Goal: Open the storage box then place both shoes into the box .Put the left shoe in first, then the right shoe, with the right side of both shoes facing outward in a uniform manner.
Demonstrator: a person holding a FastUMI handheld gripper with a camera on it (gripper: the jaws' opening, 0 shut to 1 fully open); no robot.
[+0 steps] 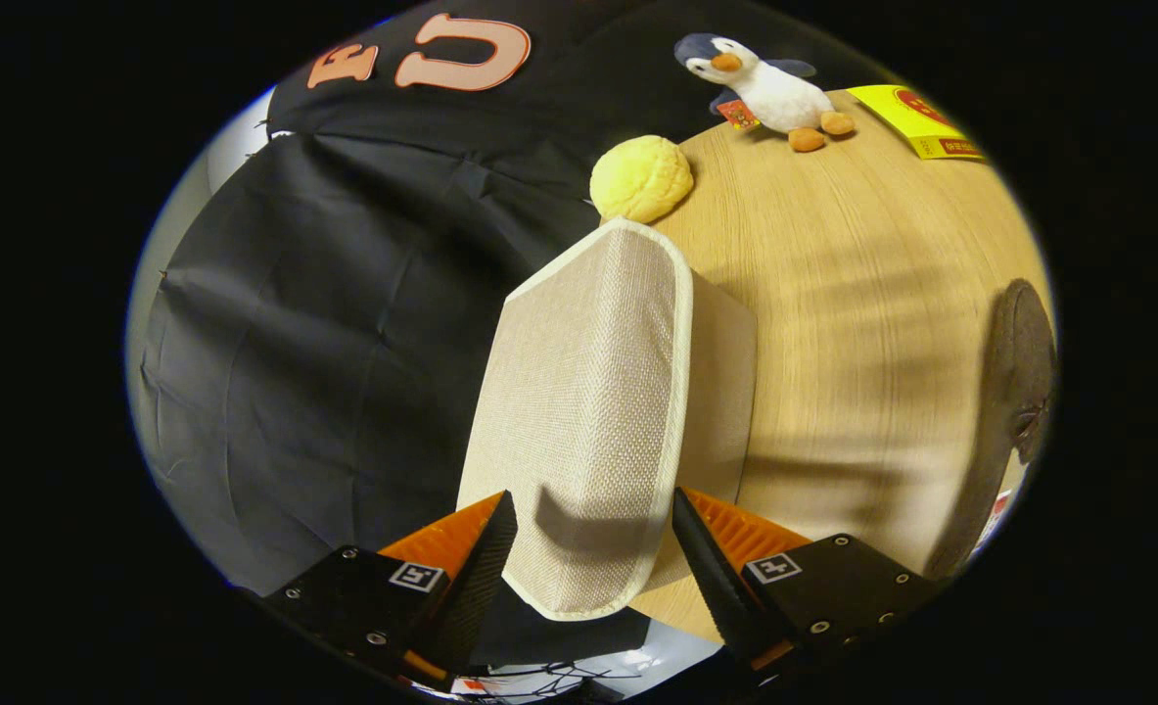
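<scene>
On the desk [862, 294], wood-grain top, contents as seen from the gripper view:

One storage box [598, 411], beige woven fabric with pale piping along its edges. It stands at the desk's near edge, its lid closed and tilted in the view. The near end of the box lies between the fingers.

One gripper [593, 548], fingers spread apart, one on each side of the box's near end. Neither finger can be seen pressing on the fabric; a shadow falls across the lid just ahead of them.

One yellow round plush [641, 178], bun-shaped with a quilted surface, at the desk's edge just beyond the box's far end.

One plush penguin [769, 90], white body, grey head and wings, orange beak and feet, with a small red tag at its side. It sits near the desk's far edge, well beyond the box.

One yellow card [916, 119] with red print, flat on the desk beside the penguin.

One dark rounded object [1019, 392] at the desk's side edge, well apart from the box; what it is cannot be told.
</scene>
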